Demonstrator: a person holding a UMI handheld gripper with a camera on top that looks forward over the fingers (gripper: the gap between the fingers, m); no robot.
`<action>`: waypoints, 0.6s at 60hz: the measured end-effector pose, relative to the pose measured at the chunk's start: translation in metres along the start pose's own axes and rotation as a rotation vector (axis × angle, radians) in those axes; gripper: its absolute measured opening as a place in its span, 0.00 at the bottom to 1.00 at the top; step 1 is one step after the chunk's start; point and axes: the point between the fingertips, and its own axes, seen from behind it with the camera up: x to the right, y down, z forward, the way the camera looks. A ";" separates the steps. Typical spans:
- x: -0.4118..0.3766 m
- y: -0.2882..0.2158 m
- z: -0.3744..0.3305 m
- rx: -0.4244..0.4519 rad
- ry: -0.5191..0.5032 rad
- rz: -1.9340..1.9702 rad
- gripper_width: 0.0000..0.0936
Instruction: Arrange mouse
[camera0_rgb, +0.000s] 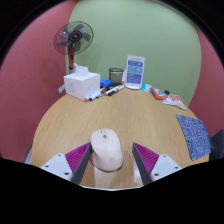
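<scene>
gripper (108, 172) at bottom centre of the frame, fingers spread, not clamped. white mouse (107, 148) sits on the round wooden table (70, 125) between the two purple pads (72, 159), small gap visible each side. far edge of table, upper centre: white tissue box (82, 84), markers (110, 91), mesh pen cup (116, 75), blue-and-white standing card (134, 70). dark patterned cloth (194, 135) at right edge. desk fan (73, 40) upper left, behind the box.

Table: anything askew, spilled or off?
Nothing stands out. The mouse sits flat on the table, between the open gripper fingers with gaps either side. Tissue box, markers and fan beyond look undisturbed.
</scene>
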 end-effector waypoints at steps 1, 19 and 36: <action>0.000 -0.002 0.003 -0.001 0.001 0.003 0.88; -0.009 -0.016 0.034 0.004 -0.019 0.062 0.50; -0.002 -0.110 -0.028 0.163 -0.114 0.046 0.42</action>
